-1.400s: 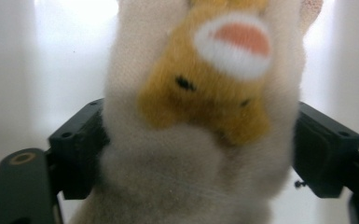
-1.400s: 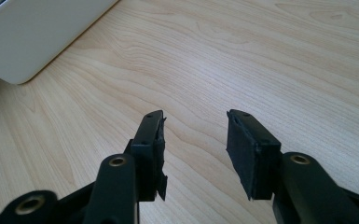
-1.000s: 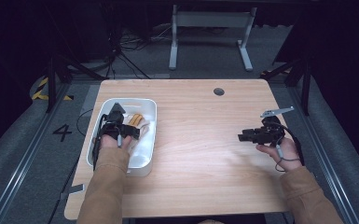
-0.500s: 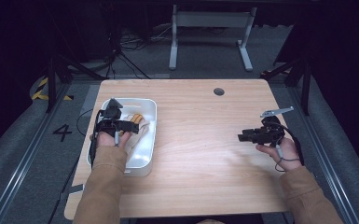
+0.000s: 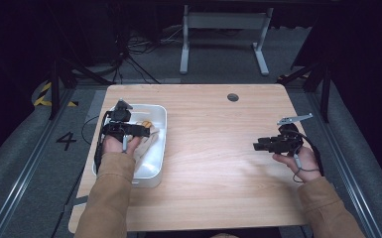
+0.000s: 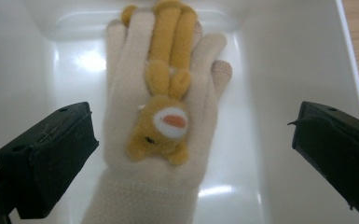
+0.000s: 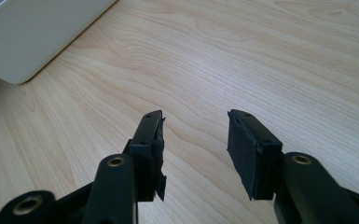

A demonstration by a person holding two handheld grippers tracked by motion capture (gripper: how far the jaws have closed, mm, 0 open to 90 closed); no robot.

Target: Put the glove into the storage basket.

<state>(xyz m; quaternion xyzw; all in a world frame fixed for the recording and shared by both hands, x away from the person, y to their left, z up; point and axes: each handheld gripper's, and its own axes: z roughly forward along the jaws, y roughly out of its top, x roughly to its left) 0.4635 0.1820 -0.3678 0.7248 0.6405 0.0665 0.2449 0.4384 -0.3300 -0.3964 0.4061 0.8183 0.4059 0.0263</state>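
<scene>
Jaws of left gripper (image 6: 191, 154) just opened, released above glove (image 6: 163, 140); right gripper (image 7: 193, 140) parted, empty.

table: light wood (image 5: 213, 163) | cable hole: far edge (image 5: 232, 97) | floor: "4" marking (image 5: 66, 141), hazard tape (image 5: 43, 94)

Plush toy (image 6: 164, 112) on glove (image 6: 144, 186), both inside tray (image 5: 159, 144) at table's (image 5: 218, 163) left.
</scene>
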